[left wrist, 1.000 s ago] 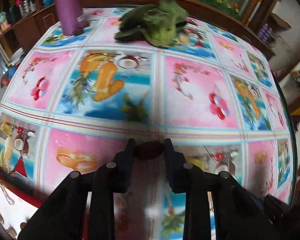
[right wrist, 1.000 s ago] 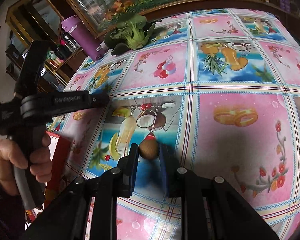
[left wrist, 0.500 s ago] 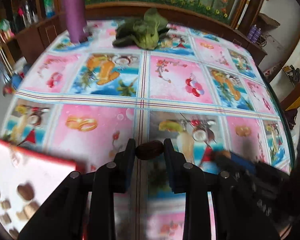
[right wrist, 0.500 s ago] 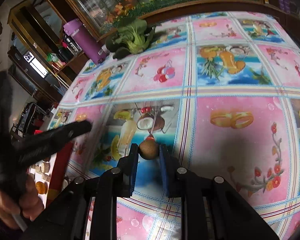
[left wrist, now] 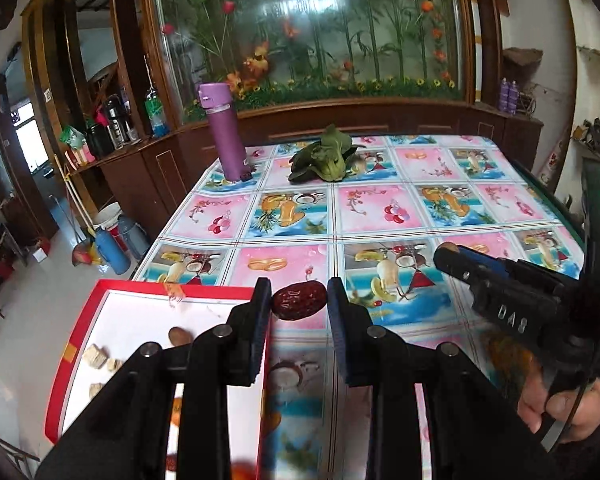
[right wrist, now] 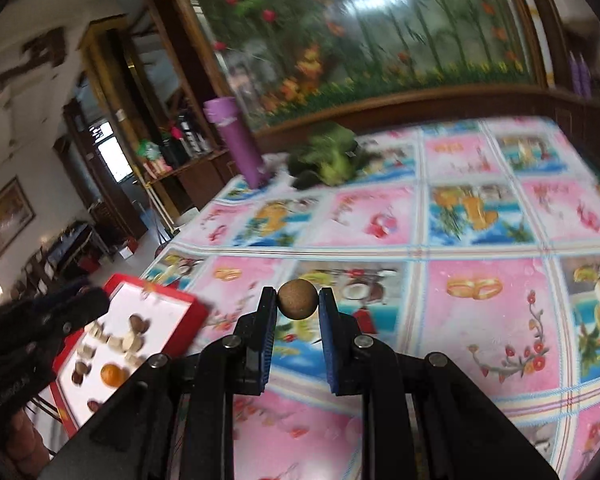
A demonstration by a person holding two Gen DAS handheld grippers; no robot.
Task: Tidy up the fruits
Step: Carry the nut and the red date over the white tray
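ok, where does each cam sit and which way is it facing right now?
Left wrist: on the left gripper, facing across the table to the purple bottle; holds a red date; right gripper and hand show.
Right wrist: on the right gripper, same heading; holds a round brown fruit; left gripper shows.
Shared: bottle, greens, red tray.

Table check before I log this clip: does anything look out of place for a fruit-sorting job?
Yes: a leafy green vegetable lies loose at the table's far end beside a purple bottle; neither is fruit. The red tray overhangs the table's near-left corner.
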